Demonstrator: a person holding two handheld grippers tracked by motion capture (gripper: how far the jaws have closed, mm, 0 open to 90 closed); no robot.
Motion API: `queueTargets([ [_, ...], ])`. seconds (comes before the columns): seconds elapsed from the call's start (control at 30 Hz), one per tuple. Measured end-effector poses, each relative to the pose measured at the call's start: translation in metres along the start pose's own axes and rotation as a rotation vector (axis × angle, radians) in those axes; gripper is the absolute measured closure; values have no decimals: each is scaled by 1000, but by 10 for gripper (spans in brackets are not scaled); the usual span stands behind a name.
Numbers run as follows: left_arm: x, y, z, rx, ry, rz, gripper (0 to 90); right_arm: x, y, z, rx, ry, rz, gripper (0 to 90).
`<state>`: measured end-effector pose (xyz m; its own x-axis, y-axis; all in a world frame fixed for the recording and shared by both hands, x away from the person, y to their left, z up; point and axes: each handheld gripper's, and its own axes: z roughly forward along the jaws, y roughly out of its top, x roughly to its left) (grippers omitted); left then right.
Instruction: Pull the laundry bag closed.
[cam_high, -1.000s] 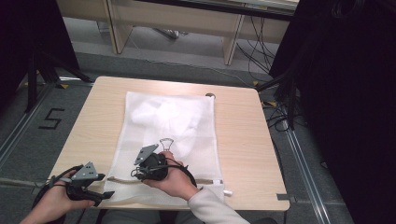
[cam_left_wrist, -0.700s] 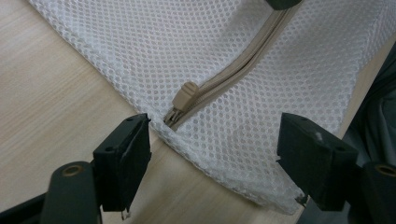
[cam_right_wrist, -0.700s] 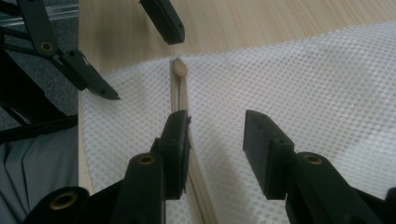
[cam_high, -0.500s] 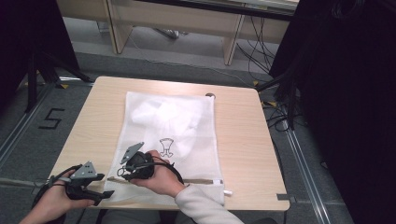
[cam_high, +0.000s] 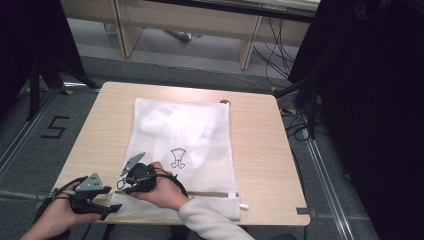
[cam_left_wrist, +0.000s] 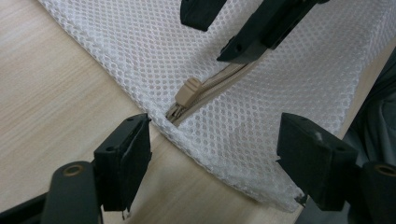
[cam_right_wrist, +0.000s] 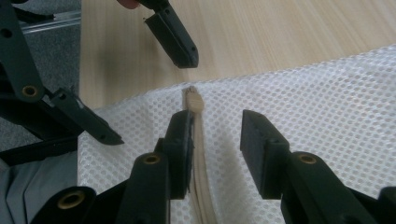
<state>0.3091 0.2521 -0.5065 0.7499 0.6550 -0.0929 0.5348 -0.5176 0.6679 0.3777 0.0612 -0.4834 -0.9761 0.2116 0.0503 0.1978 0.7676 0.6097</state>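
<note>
1. Since a second ago, right claw (cam_high: 131, 181) has slid along the mesh bag (cam_high: 182, 150) toward its near-left corner, jaws just closing, apart astride the zipper pull (cam_right_wrist: 192, 99)
2. Left claw (cam_high: 107, 197) hovers spread at that tabletop (cam_high: 260, 150) corner

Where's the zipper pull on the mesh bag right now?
The zipper pull sits at the zipper's end by the mesh bag's near-left corner, just ahead of the right gripper, between both grippers.
</note>
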Motion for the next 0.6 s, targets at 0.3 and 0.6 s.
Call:
queueTargets([
  [0.3, 1, 0, 0, 2, 4, -5, 254, 2, 2, 9, 19, 24, 34, 666],
  [0.6, 1, -1, 0, 5, 1, -27, 254, 1, 6, 16, 26, 29, 13, 676],
])
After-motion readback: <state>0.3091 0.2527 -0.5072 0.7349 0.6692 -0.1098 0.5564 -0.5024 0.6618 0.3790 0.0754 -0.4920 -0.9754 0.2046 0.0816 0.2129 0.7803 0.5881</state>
